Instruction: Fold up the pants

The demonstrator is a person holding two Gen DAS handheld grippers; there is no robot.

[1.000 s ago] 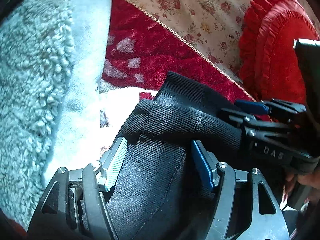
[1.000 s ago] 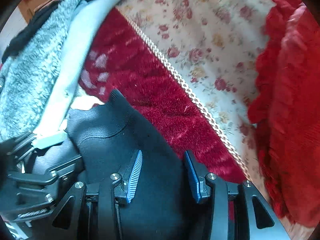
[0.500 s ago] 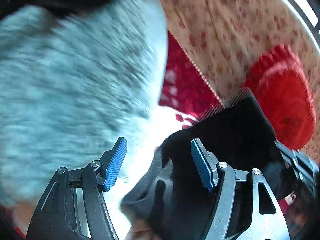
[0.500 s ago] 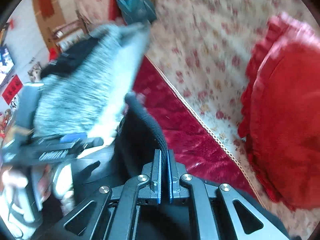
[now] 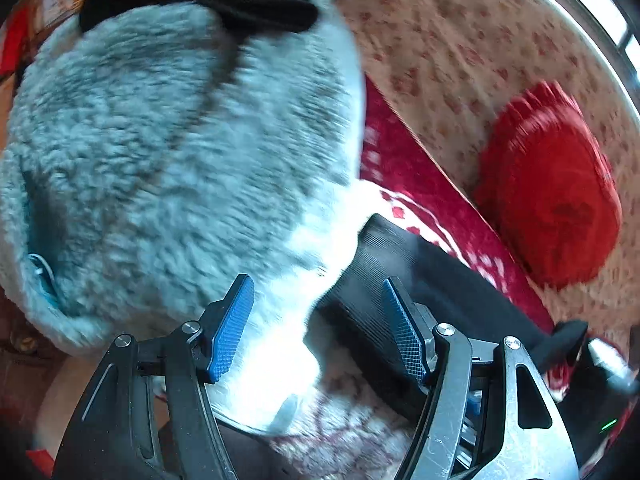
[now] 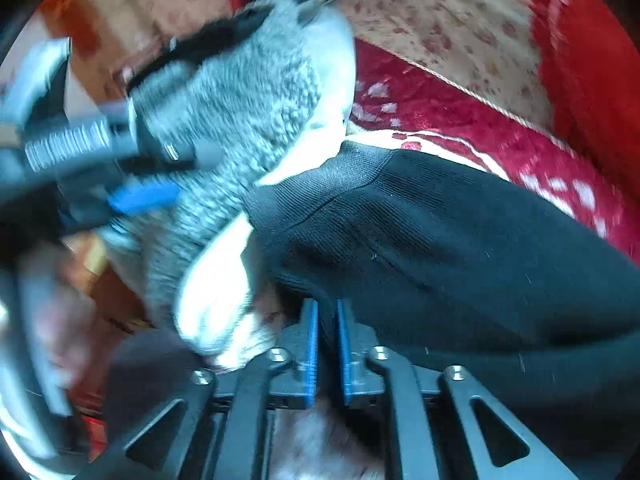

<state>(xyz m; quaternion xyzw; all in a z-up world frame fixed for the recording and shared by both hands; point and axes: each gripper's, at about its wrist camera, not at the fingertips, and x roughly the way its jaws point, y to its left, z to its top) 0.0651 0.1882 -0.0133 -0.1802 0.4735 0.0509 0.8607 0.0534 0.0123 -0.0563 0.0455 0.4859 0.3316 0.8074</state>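
The black ribbed pants (image 6: 460, 240) lie folded across the red and white blanket; they also show in the left wrist view (image 5: 400, 280). My right gripper (image 6: 328, 340) has its pads close together with a narrow gap, at the near edge of the pants; black cloth seems to sit between them. My left gripper (image 5: 316, 328) is open and empty, over the white blanket at the left end of the pants. The left gripper also shows blurred in the right wrist view (image 6: 132, 192).
A fluffy grey-blue fleece garment (image 5: 160, 140) with a black piece on top lies left of the pants. A red ruffled cushion (image 5: 552, 184) sits at the right on a floral sheet (image 5: 460, 40). The red plush blanket (image 6: 460, 120) lies beyond the pants.
My left gripper let go of the pants and moved left, away from them. My right gripper shut on the pants' edge, and now its pads stand slightly apart. The pants now lie flatter.
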